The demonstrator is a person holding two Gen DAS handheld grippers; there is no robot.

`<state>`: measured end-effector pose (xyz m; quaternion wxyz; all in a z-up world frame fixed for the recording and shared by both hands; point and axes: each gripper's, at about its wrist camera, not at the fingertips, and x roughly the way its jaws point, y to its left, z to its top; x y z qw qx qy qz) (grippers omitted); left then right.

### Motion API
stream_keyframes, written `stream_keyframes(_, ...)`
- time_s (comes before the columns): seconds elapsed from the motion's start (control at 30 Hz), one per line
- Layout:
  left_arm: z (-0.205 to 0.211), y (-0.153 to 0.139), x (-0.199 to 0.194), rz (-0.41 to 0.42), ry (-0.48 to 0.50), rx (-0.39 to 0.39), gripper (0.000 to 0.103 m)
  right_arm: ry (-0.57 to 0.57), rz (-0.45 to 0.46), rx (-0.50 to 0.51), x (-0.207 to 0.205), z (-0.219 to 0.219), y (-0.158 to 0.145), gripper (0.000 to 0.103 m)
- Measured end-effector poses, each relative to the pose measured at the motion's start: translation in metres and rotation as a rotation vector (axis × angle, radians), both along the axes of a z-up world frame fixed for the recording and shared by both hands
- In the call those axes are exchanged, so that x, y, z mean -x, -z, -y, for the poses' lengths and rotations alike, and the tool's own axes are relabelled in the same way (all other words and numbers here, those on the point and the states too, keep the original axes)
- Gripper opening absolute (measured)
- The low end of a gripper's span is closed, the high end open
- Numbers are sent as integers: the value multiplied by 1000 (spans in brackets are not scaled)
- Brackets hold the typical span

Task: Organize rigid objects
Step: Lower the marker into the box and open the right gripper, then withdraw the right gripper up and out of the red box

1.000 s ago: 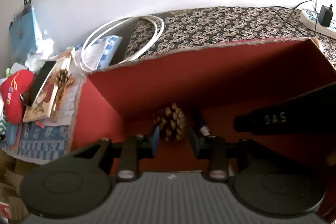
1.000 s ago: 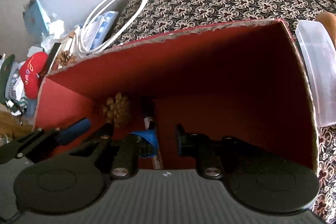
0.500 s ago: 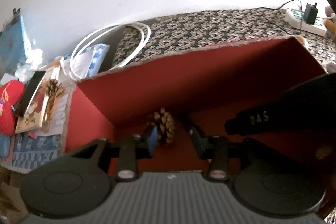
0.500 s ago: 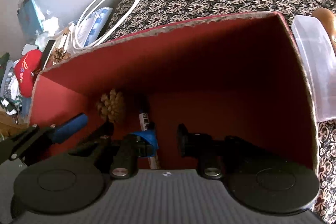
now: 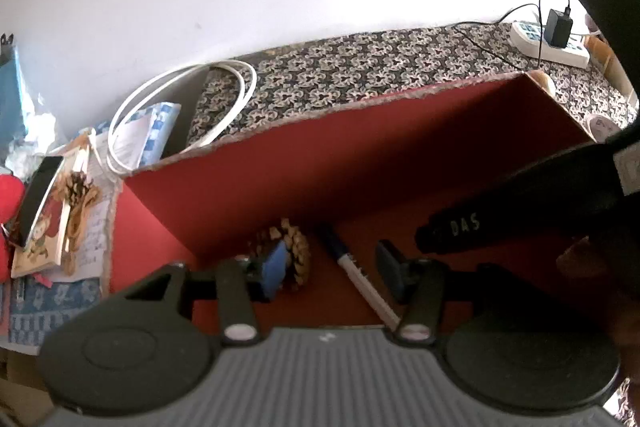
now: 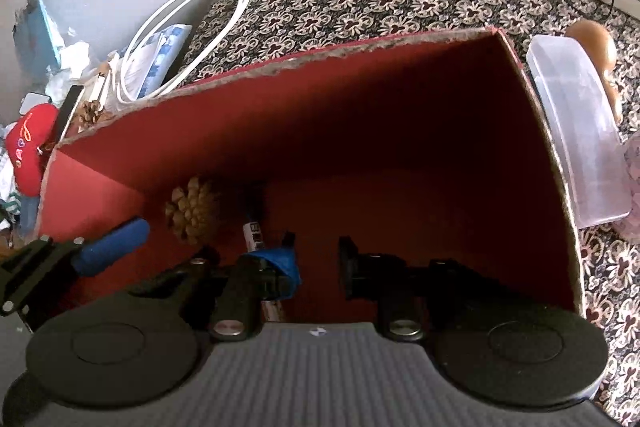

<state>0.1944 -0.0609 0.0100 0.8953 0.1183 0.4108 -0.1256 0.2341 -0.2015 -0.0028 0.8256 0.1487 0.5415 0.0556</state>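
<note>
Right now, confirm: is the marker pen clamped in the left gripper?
No. The marker pen lies loose on the red box floor between the open left gripper fingers.

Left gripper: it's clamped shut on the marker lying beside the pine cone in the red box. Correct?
Not quite. In the left wrist view the left gripper is open, its jaws having just widened; the marker lies free between them, beside the pine cone in the red box.

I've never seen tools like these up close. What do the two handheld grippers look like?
Both are black plastic. Each has a ribbed grey base flanked by two round black discs. The left gripper and right gripper each carry one blue-padded finger and one black. White "DAS" lettering marks one body.
</note>
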Motion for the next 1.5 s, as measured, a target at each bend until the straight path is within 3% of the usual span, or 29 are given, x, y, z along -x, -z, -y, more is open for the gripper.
stream_keyframes(0.37,-2,-1,0,15,-10,10,61,-21,19,22,-4,-3,0,5)
stream_keyframes(0.77,-3,-1,1,16,-13,5,61,39,34,-42,3,5,0,5)
stream_keyframes(0.97,0,-4,8,72,-23,-26,62,96,126,-38,19,11,-10,6)
stream_keyframes(1.13,-7,-14,16,111,-73,-4,62,44,233,76,39,4,-28,6)
stream_keyframes(1.23,-12,-26,26,102,-100,24,62,67,297,66,56,9,-41,6)
stream_keyframes(1.37,-10,-40,51,128,-126,-22,64,75,366,76,79,8,-57,7)
stream_keyframes(1.5,-15,-49,70,110,-140,-10,66,78,418,61,105,2,-64,7)
